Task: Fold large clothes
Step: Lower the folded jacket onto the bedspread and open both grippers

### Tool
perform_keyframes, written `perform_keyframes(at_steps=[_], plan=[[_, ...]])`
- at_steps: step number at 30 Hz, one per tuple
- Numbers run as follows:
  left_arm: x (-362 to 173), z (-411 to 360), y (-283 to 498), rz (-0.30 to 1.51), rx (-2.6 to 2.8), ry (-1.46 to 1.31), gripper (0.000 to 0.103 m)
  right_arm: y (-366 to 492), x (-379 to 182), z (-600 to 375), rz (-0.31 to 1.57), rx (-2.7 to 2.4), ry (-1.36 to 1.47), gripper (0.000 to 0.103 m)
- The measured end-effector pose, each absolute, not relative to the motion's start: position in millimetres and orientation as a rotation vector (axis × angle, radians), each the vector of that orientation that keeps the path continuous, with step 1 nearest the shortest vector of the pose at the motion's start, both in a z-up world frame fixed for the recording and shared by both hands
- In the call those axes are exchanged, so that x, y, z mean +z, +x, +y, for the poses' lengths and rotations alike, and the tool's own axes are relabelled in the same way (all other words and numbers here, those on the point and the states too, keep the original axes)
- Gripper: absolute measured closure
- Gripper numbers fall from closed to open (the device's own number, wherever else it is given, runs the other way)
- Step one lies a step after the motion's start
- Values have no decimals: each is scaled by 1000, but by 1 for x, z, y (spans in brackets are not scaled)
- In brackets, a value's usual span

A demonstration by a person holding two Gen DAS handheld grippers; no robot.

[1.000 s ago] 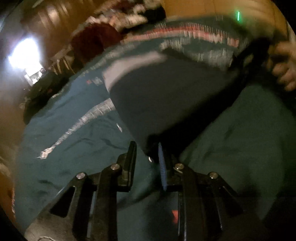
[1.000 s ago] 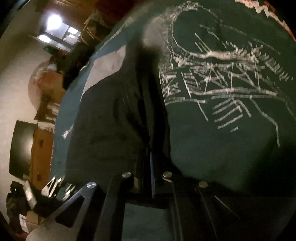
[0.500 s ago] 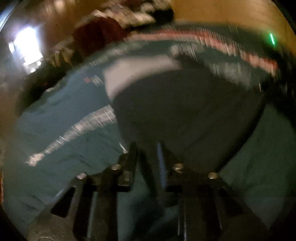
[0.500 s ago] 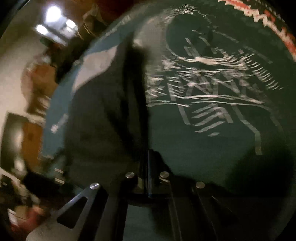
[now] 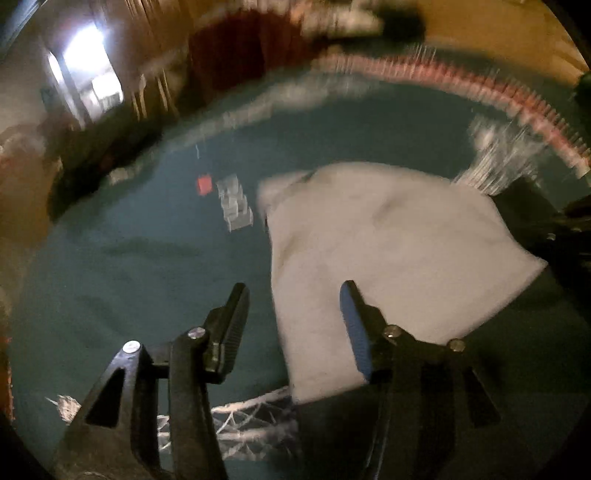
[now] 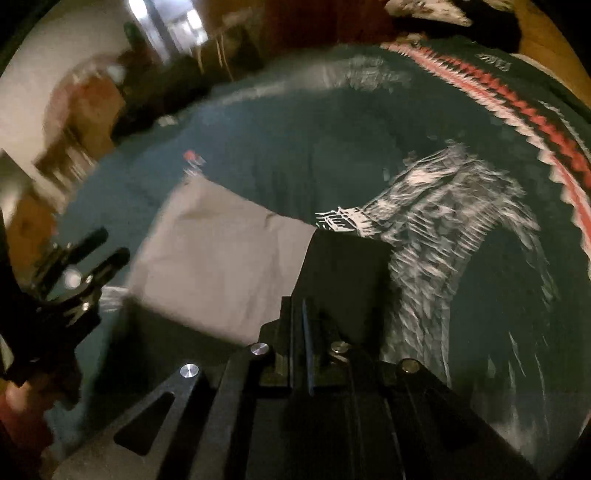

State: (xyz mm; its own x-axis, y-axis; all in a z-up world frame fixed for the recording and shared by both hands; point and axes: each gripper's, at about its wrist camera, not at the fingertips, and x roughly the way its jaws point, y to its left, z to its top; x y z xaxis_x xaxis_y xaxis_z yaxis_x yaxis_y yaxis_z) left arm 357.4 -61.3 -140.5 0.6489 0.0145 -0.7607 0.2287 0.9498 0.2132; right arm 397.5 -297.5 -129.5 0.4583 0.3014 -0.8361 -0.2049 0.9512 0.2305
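A grey garment (image 5: 384, 251) lies folded flat on a teal blanket (image 5: 129, 266). It also shows in the right wrist view (image 6: 221, 262), with a dark panel (image 6: 347, 273) at its near right corner. My left gripper (image 5: 295, 306) is open and empty, hovering over the garment's near left edge. My right gripper (image 6: 299, 317) is shut on the dark corner of the garment. The left gripper also shows at the left of the right wrist view (image 6: 92, 251), jaws apart.
The blanket has white line patterns (image 6: 443, 221) and a red and white zigzag border (image 6: 535, 122). Beyond it are dark furniture (image 5: 229, 55), a heap of clothes (image 5: 351, 18) and a lit doorway (image 5: 92, 66). A small red and white motif (image 5: 221, 195) sits left of the garment.
The dark garment was held up by both grippers; now it lies flat, grey side up. My left gripper has opened and let go. The right gripper stays shut on the corner.
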Motion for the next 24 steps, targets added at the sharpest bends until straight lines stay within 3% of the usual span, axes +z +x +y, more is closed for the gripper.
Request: perform_keyframes(at_steps=[2, 5, 6, 10, 12, 14, 18, 20, 22, 23, 24], plan=[[-141, -53, 352, 850, -140, 269, 44, 417, -160, -287, 1157, 298, 84, 98], [-112, -46, 311, 771, -176, 274, 53, 408, -149, -286, 1123, 276, 55, 98], [-100, -41, 285, 719, -216, 268, 52, 397, -138, -286, 1093, 275, 42, 93], [-93, -30, 181, 635, -332, 293, 41, 304, -96, -281, 926, 321, -12, 91], [-113, -31, 156, 684, -344, 312, 39, 252, -99, -277, 898, 313, -50, 75], [-143, -31, 145, 758, -315, 326, 38, 214, -114, -273, 915, 300, -32, 66], [-131, -30, 141, 764, -233, 296, 37, 187, -156, -270, 969, 283, -38, 65], [-116, -28, 135, 764, -199, 265, 38, 188, -151, -264, 971, 250, -72, 65], [-105, -22, 115, 755, -163, 241, 30, 176, -130, -259, 949, 254, -55, 64], [-105, -21, 108, 762, -154, 222, 27, 172, -124, -260, 929, 262, -42, 57], [-105, -18, 99, 771, -144, 200, 21, 162, -115, -258, 906, 267, -36, 41]])
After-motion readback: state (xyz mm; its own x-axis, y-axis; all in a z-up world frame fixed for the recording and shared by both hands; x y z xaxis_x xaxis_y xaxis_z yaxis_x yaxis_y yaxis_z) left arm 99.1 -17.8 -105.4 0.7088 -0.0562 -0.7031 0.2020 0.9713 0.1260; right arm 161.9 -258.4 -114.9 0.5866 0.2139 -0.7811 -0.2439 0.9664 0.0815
